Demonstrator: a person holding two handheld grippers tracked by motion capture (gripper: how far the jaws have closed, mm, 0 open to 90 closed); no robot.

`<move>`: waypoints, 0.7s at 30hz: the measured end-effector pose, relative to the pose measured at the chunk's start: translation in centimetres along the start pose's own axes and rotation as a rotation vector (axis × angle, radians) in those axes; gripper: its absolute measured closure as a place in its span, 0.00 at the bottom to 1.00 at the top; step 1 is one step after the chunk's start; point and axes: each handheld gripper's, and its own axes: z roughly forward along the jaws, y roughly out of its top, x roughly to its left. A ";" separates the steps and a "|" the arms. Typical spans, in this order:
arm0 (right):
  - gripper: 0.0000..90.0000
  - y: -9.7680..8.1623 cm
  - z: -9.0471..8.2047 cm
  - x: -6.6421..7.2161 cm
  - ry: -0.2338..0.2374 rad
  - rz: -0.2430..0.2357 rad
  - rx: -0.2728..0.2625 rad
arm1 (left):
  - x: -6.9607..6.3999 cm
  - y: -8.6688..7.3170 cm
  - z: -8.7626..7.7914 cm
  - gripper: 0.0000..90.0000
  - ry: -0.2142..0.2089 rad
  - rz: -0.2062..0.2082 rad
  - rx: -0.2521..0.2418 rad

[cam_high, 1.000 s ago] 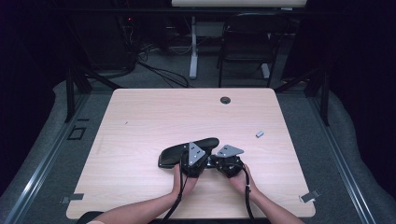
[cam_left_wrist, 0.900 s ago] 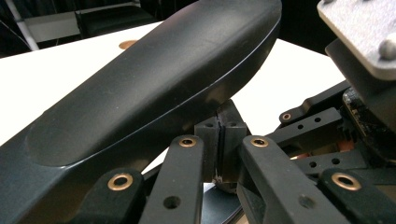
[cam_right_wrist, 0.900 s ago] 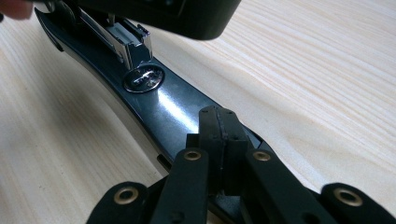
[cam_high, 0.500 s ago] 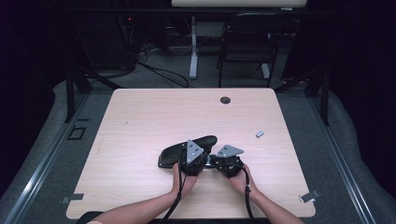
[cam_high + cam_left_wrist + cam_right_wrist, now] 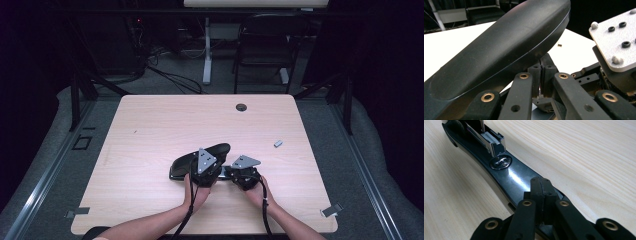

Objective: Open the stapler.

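A black stapler (image 5: 200,159) lies near the front middle of the table, its top arm (image 5: 499,50) lifted away from its base (image 5: 509,175). My left gripper (image 5: 206,169) is shut with nothing between its jaws; its fingertips (image 5: 540,72) sit just under the raised arm. The right gripper (image 5: 235,172) is also shut and empty. Its tips (image 5: 541,185) rest on the front end of the base, short of the round metal anvil (image 5: 501,161) and the silver staple magazine (image 5: 491,141). The right gripper's grey plate (image 5: 616,42) stands close beside the left one.
A small grey piece (image 5: 278,143) lies on the table (image 5: 150,130) to the right of the stapler, and a round cable hole (image 5: 241,107) sits near the far edge. Tape marks (image 5: 331,210) are at the front corners. A chair (image 5: 265,45) stands beyond the table.
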 end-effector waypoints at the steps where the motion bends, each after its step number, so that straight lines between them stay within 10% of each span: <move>1: 1.00 0.0 0.0 0.0 0.000 0.000 0.001 | 0.0 0.1 0.0 0.98 0.000 0.002 0.000; 21: 1.00 0.0 0.0 0.1 -0.005 -0.009 0.000 | 0.5 1.2 -0.9 0.98 -0.003 -0.045 -0.036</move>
